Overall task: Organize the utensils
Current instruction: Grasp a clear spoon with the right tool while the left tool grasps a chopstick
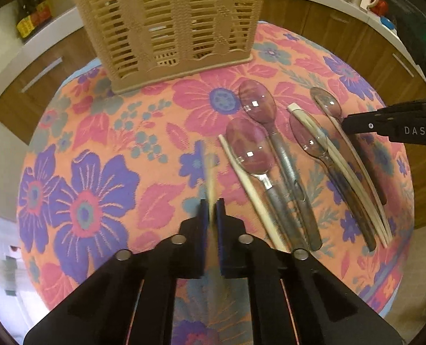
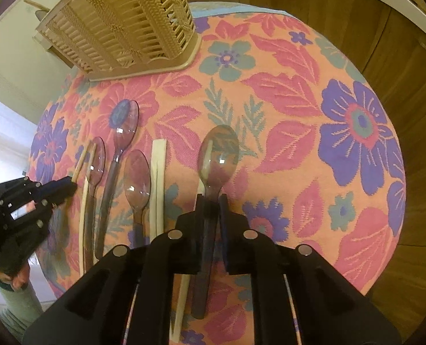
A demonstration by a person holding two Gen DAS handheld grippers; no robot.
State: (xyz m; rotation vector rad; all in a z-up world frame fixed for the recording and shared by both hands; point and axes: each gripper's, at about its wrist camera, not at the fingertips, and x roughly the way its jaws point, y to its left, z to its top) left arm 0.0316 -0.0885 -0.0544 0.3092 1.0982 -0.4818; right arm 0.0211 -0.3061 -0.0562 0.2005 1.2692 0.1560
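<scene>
A pale chopstick (image 1: 211, 181), blurred, is clamped in the left gripper (image 1: 212, 207). The right gripper (image 2: 212, 201) probably grips a clear spoon (image 2: 217, 155). More spoons (image 1: 256, 106) lie on the floral tablecloth (image 1: 103, 149), before a beige basket (image 1: 169, 26); wooden cabinets (image 1: 328, 26) stand behind.

Right gripper (image 2: 211, 201) bottom center, pads w/ clear spoon (image 2: 217, 158) handle between; 3 more spoons (image 2: 137, 178) mid-left; basket (image 2: 121, 20) upper left; left gripper (image 2: 69, 187) at left edge.
</scene>
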